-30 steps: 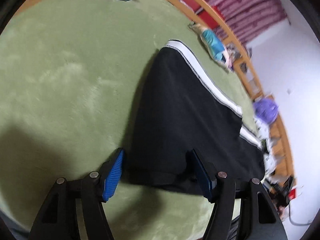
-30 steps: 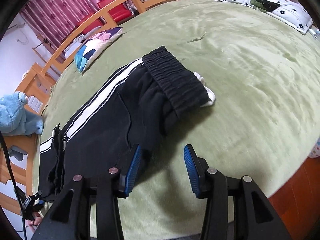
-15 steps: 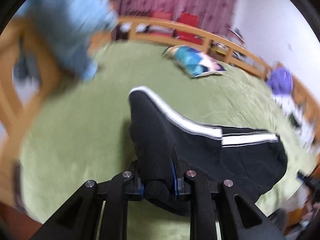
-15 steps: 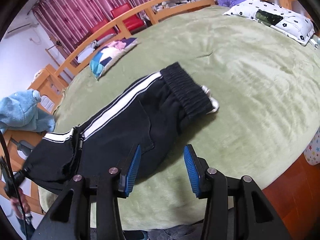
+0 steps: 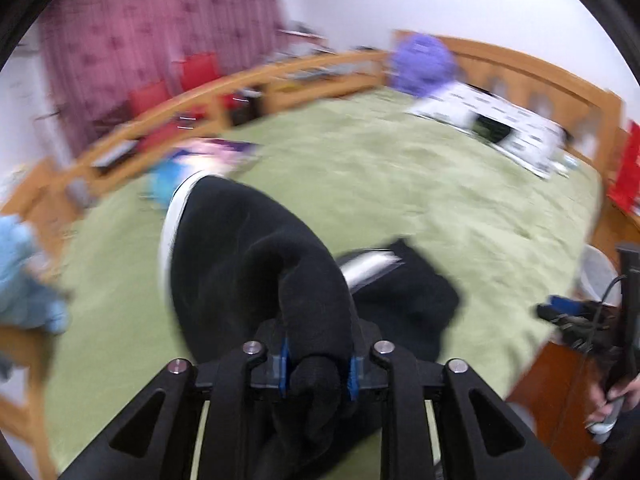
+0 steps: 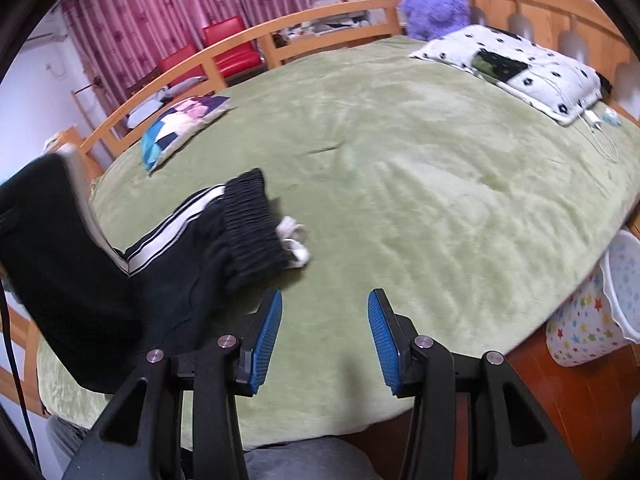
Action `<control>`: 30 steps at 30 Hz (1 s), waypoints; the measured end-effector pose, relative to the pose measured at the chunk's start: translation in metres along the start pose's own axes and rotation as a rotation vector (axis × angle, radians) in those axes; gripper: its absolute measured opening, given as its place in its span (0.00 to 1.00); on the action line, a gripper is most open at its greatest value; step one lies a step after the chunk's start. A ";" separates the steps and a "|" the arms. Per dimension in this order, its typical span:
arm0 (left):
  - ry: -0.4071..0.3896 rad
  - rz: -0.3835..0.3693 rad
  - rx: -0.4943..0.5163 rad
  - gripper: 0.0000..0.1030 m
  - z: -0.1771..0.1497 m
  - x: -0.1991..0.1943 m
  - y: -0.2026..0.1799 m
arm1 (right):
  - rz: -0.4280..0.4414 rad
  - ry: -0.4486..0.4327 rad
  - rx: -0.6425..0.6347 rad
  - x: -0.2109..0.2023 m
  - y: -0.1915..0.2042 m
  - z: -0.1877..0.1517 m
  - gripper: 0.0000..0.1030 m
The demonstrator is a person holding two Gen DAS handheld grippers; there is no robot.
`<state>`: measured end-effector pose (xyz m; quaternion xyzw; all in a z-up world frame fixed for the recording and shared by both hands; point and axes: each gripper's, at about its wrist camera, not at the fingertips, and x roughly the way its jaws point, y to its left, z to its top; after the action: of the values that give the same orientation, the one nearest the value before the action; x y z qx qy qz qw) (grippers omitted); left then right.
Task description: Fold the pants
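Two hand-held grippers in view. Left hand-held gripper [image 5: 316, 364] clamped on black pants [image 5: 248, 264], leg end bunched between blue pads, lifted off bed [image 5: 400, 184]. Right hand-held gripper [image 6: 324, 336] spread wide, holding nothing, hovering over green blanket near bed edge. Pants' waistband [image 6: 252, 224] lies flat on bed just beyond right gripper; raised leg at left in right view. Left view blurred.
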<state>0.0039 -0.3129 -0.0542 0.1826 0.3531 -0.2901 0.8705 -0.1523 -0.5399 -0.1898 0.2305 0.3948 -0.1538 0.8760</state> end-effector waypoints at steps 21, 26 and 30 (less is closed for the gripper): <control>0.218 0.157 -0.343 0.54 -0.132 0.065 0.160 | 0.383 0.106 -0.141 0.081 0.099 0.011 0.16; 0.197 0.056 -0.379 0.54 -0.143 0.071 0.164 | 0.309 -0.025 -0.140 0.056 0.078 0.038 0.16; 0.174 -0.047 -0.388 0.63 -0.143 0.085 0.154 | 0.240 0.183 -0.107 0.113 0.061 0.024 0.28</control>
<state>0.0787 -0.1528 -0.1959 0.0277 0.4805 -0.2199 0.8485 -0.0379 -0.5109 -0.2446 0.2419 0.4501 -0.0052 0.8595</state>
